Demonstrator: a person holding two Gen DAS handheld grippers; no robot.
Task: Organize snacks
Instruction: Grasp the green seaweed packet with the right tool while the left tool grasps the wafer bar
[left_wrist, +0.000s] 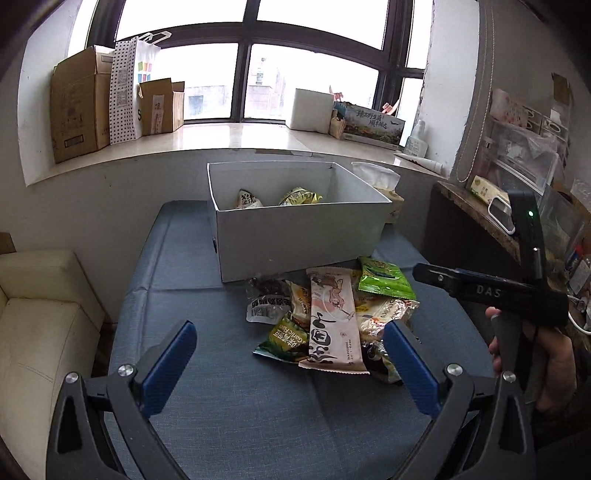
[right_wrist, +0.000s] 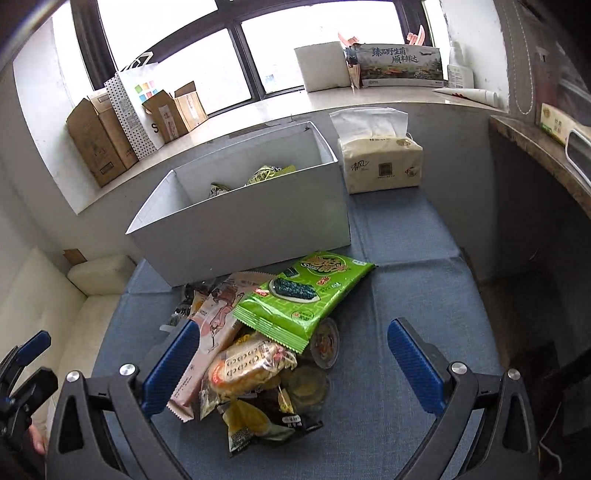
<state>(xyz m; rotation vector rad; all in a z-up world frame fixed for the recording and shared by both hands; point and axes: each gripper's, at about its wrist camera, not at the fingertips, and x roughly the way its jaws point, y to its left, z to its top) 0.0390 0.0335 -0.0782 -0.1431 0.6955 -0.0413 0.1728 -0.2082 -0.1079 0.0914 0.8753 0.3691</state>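
My left tongs (left_wrist: 290, 345) and right tongs (right_wrist: 291, 345) both gape wide, holding nothing, above a heap of snack packets (right_wrist: 258, 343) mid-counter (left_wrist: 184, 295). A green seaweed packet (right_wrist: 301, 291) tops the heap. Behind it, toward the far edge, a white box (left_wrist: 295, 236) holds two packets.

blue table (left_wrist: 236, 417), white box (left_wrist: 295, 236), snack pile (right_wrist: 258, 339), tissue pack (right_wrist: 382, 166)

The table cover (right_wrist: 424, 295) is matt, woven blue cloth. The white box (right_wrist: 243, 225) looks like smooth matt card. The green snack packet (right_wrist: 306, 291) is glossy plastic film; the tissue pack (right_wrist: 380, 168) likewise.
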